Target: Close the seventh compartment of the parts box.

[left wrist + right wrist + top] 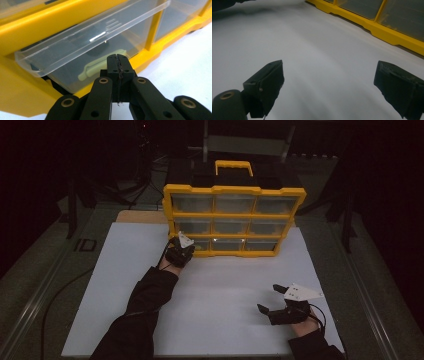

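Clear plastic drawer [82, 50], bottom-left in the yellow organiser [233, 220] at the counter's far edge, lies dead ahead of your left gripper [117, 58], jaws together at its front. Its long axis runs crosswise. The pale green piece [97, 68] inside is blurred. Your right gripper [270, 299] rests near the counter's near-right corner, jaws apart.

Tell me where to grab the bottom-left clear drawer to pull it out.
Grip the clear drawer by its protruding front lip, coming straight from the front, one jaw over the lip and one under. It already sits slightly out of the yellow organizer, tilted toward the shut left gripper, so the lip is probably easiest.
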Motion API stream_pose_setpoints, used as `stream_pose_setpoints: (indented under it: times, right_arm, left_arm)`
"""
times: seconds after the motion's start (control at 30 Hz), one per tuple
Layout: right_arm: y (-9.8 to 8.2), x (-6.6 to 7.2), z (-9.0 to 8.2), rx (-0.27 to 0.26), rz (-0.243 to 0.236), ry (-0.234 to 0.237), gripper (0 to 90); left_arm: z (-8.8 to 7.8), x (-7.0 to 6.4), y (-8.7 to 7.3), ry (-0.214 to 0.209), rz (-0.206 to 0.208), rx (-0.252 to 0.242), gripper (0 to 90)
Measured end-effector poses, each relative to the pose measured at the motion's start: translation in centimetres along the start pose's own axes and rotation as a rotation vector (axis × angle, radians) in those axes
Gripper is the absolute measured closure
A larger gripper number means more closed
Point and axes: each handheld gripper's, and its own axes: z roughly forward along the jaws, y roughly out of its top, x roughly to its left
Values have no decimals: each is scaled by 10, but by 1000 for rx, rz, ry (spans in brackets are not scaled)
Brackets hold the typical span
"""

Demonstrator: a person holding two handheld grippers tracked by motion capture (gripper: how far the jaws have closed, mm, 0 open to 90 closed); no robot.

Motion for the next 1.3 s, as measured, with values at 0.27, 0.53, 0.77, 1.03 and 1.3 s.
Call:
stream_pose_setpoints:
  times: [0.27, 0.53, 0.77, 1.03, 1.3]
  right_arm:
    - [0, 1, 0, -3, 0, -6, 92]
    - [0, 1, 1, 0, 0, -8, 92]
    - [0, 2, 2, 10, -2, -2, 92]
    - [0, 2, 2, 10, -2, -2, 92]
    - [0, 2, 2, 8, -1, -3, 92]
  left_arm:
    - [-10, -1, 0, -9, -15, 2, 810]
    - [-20, 2, -5, -23, -38, 6, 668]
    - [-27, 3, -7, -44, -50, 24, 353]
    - [-31, 3, -4, -69, -77, 42, 98]
    - [-36, 0, -3, -150, -31, 38, 0]
